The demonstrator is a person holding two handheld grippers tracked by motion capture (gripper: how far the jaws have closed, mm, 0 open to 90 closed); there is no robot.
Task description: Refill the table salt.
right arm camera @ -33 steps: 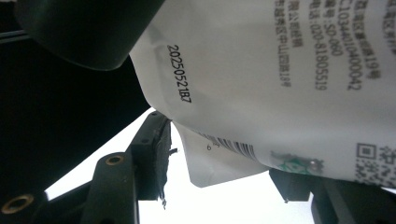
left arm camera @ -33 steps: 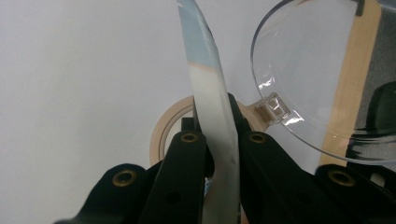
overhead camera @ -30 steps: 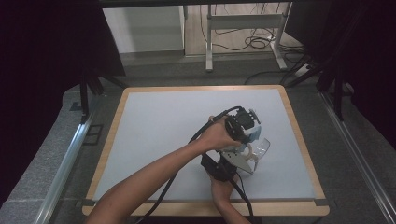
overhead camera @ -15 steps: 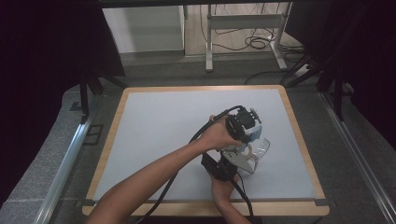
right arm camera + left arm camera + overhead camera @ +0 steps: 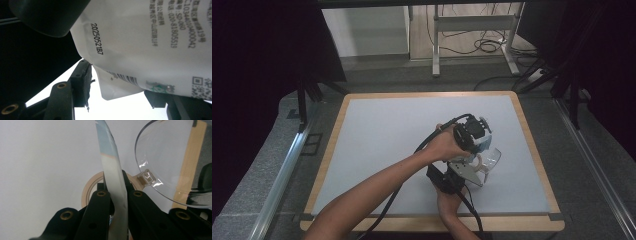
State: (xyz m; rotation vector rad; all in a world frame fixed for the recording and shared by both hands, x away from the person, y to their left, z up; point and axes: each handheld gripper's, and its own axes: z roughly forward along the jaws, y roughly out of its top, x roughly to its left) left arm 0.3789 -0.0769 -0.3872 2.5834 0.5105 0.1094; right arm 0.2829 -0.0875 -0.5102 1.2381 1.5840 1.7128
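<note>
nothing moved; one pouch [image 5: 155,45], two grippers

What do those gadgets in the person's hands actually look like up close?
Both are black. The left gripper has two flat black fingers with small brass-coloured rivets. The right gripper has fingers faced with rough dark pads, and a grey three-cornered plate on top. Black cables trail back. The forearms are bare, no sleeves.
</note>
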